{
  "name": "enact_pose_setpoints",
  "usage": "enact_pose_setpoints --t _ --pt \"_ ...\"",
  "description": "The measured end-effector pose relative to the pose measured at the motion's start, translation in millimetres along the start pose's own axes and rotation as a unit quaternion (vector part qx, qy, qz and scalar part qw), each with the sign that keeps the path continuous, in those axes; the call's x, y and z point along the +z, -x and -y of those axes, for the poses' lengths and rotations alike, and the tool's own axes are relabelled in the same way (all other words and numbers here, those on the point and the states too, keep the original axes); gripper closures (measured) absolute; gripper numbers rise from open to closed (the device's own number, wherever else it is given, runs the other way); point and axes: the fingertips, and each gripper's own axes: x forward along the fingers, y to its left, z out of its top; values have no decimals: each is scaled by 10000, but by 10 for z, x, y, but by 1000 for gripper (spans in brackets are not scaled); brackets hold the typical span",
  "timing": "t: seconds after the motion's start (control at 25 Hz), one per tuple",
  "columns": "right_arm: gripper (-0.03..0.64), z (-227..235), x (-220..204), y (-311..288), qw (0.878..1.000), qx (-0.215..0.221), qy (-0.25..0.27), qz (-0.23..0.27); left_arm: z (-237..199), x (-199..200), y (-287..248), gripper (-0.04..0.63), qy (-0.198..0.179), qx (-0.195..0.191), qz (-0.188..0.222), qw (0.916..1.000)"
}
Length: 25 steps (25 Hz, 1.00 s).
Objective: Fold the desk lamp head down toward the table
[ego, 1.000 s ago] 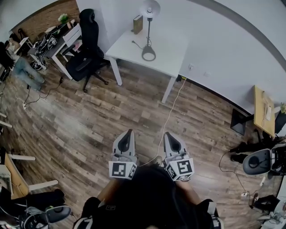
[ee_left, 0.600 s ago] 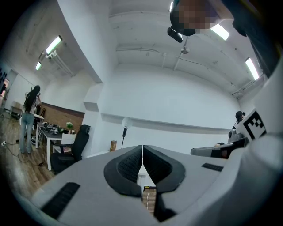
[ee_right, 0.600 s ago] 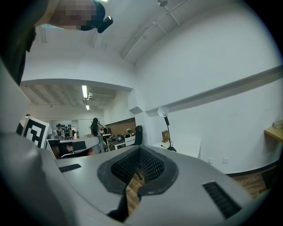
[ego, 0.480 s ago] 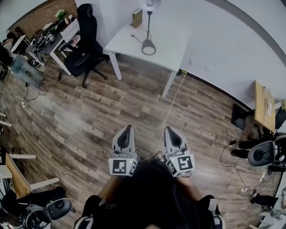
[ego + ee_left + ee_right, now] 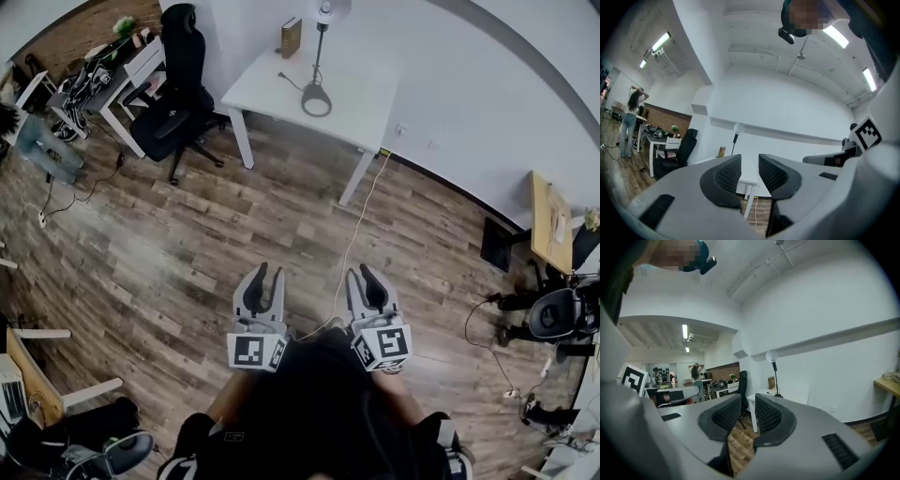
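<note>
The desk lamp (image 5: pixel 319 56) stands upright on a white table (image 5: pixel 361 103) against the far wall, with a ring base and a round white head at the top of a thin pole. Both grippers hang far from it, over the wooden floor in front of the person. My left gripper (image 5: pixel 264 277) and right gripper (image 5: pixel 363 275) point toward the table. Their jaws have just been opening and nothing is between them. The lamp (image 5: pixel 736 132) shows above my left gripper (image 5: pixel 750 163) in its own view. It also stands, as the lamp (image 5: pixel 773 366), beyond my right gripper (image 5: pixel 748 401).
A brown book (image 5: pixel 291 37) stands on the table near the lamp. A black office chair (image 5: pixel 178 103) and a cluttered desk (image 5: pixel 112 70) sit to the table's left. A white cable (image 5: pixel 354 234) runs across the floor. A wooden table (image 5: pixel 553 230) and another chair (image 5: pixel 553 314) are at right. A person (image 5: pixel 629 119) stands far left.
Both grippers' jaws were shut in the earlier frames and now stand apart. The grippers and the view have shifted slightly toward the table.
</note>
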Motion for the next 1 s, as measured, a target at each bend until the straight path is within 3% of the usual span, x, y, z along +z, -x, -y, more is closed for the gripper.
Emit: enact_pose_setpoints --t 0.52,1.0 --pt "489 -45 -97 -569 9998 -102 -65 -137 -499 -67 -288 429 68 5 -160 9998" --pt "485 882 14 -1799 9993 260 -240 -96 -596 -133 -1776 420 -36 191 -195 9996"
